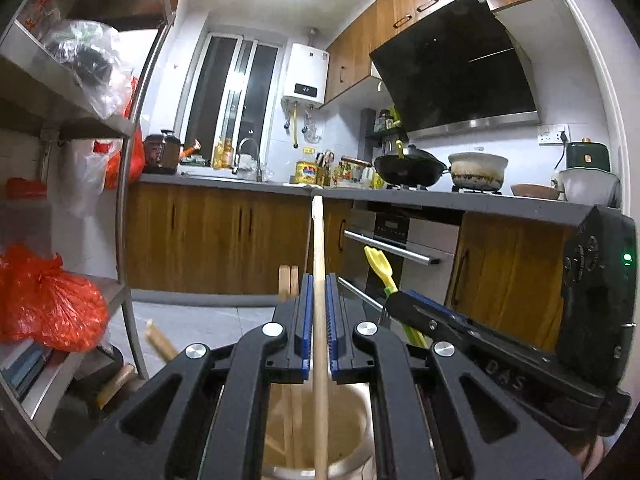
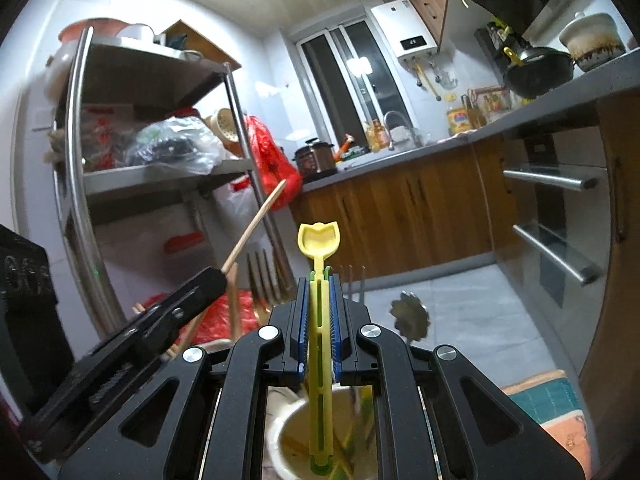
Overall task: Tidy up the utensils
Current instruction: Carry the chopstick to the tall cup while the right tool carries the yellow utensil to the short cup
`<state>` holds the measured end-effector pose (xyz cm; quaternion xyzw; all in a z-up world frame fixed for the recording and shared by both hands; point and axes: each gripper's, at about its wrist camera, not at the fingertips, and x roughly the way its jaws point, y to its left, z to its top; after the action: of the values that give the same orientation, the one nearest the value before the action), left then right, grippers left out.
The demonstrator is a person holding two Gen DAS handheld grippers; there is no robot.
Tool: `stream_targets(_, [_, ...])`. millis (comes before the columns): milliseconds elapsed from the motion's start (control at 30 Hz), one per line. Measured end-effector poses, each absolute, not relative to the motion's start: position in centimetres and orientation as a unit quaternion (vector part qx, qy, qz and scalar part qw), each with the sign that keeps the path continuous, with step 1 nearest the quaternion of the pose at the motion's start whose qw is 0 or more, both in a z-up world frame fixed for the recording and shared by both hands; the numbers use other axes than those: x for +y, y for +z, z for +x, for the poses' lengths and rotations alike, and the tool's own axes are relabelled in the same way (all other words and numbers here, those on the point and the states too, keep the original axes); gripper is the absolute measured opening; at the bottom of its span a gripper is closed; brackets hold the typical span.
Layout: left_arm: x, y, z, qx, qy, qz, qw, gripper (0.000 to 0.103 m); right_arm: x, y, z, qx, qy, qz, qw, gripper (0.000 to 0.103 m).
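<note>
Kitchen backdrop first: the wooden cabinets [image 1: 224, 236] and grey counter run across the back, a steel shelf rack [image 2: 80, 184] stands to one side, and none of it is in play.

Closer in, 2 pale holder cups sit right under the cameras. The one below the left gripper [image 1: 319, 292], call it the left cup [image 1: 356, 432], already has wooden sticks [image 1: 289, 280] standing in it. The right cup [image 2: 288, 436] below the right gripper [image 2: 319, 296] holds forks [image 2: 264, 276], a flower-ended metal piece [image 2: 410, 314] and some green bits, so sorting looks well underway.

Now the carried pieces. The left claw is clenched on a long wooden chopstick [image 1: 318, 240], its lower end reaching down into the left cup. The right claw is clamped on a yellow plastic spoon [image 2: 319, 236], scoop end up, handle foot down at the right cup.

Left to do, by my read: release both, then check for strays.
</note>
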<state>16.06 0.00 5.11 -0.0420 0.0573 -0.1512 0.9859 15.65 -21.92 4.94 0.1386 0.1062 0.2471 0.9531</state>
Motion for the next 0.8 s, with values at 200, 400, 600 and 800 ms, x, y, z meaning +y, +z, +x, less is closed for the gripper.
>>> stream_targets(200, [1.5,4.9,15.3,0.061,-0.154,-0.060,0.984,0.006,-21.5,4.7,15.8,0.098,0.229,0.124,0.960,0.011])
stream_targets(400, [2.3,4.9,14.8,0.058,-0.155,-0.074,0.983,0.006,-21.2,4.6,15.4,0.087,0.225,0.112,0.964,0.011])
stream_targets(600, [1.6,5.3,15.6,0.058,-0.154,-0.068,0.984,0.006,-20.1,4.5,15.8,0.079,0.218,0.084,0.969,0.011])
stream_targets(800, [1.5,5.7,16.1,0.052,-0.153,-0.075,0.984,0.006,-20.4,4.3,15.0,0.108,0.224,0.067,0.966,0.010])
